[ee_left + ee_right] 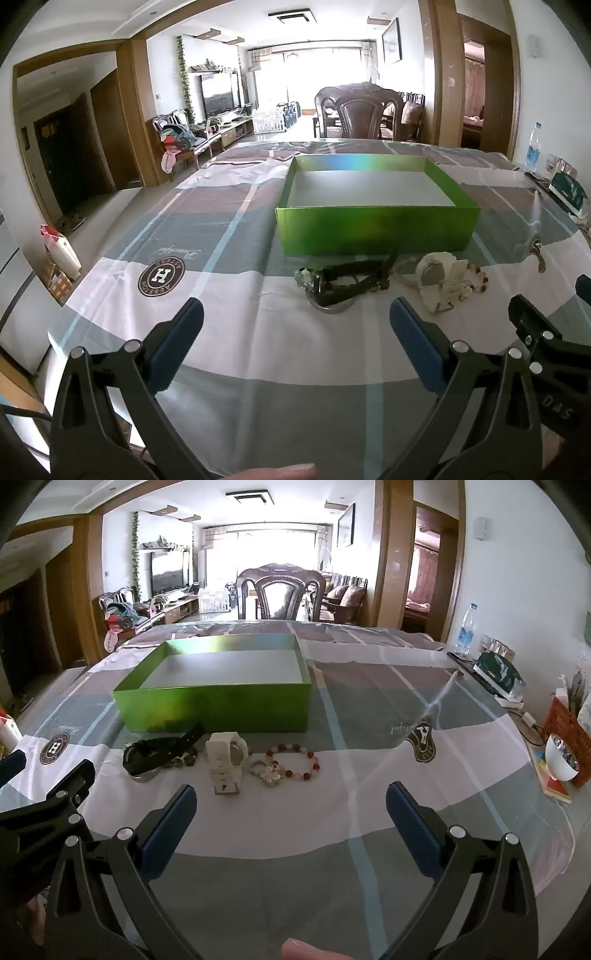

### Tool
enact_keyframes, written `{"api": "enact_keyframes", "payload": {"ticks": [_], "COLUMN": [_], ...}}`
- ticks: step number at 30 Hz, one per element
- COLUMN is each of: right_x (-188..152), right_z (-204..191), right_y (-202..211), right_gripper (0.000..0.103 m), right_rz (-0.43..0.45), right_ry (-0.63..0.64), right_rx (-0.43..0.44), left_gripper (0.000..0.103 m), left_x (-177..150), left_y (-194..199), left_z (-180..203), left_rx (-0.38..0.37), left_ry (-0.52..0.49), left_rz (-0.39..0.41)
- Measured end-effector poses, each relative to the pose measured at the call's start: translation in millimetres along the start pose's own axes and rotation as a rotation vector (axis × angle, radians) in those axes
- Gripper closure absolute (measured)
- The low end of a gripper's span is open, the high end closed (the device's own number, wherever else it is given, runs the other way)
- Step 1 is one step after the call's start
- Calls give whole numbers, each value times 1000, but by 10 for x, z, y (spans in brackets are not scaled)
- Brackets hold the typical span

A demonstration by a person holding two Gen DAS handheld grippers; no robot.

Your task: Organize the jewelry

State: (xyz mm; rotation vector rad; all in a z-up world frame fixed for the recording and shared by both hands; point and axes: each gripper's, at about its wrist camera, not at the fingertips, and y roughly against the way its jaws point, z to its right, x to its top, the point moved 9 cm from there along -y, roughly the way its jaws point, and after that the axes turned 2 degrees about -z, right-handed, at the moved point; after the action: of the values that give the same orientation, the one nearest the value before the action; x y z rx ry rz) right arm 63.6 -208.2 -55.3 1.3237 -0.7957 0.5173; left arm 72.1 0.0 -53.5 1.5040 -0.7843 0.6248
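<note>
Dining table (258, 350), checked cloth | green box (376, 229) empty | black watch (351, 280), white watch (225, 760), bead bracelet (295, 760) lie just before box | left gripper (295, 325), right gripper (291, 808) spread wide, empty | nothing sorted yet

A lived-in home: a dining table (369, 709) under patterned cloth, carved chair (280, 594), television (167, 572) and sofa (343, 598) beyond.

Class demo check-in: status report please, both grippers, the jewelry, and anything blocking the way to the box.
Left gripper open, empty. Right gripper open, empty. Black watch, white watch, bead bracelet on cloth before empty green box. Nothing in the way.
</note>
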Motion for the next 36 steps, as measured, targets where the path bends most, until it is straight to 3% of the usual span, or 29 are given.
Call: {"api": "enact_keyframes", "payload": {"ticks": [20, 27, 36], "right_x": [-9, -18, 10], "right_z": [2, 78, 83], "right_y": [-2, -14, 7], "right_gripper": [3, 3, 3], "right_rz": [-5, 2, 17], "right_ry": [-4, -3, -7], "right_rx": [0, -47, -12], "left_gripper": [4, 4, 4], "left_x": [-8, -11, -15], "left_y": [-2, 0, -12], "left_z": [-5, -12, -58], "left_rx": [6, 3, -12], "left_ry": [-8, -7, -3], "left_rz": [-8, -9, -9]}}
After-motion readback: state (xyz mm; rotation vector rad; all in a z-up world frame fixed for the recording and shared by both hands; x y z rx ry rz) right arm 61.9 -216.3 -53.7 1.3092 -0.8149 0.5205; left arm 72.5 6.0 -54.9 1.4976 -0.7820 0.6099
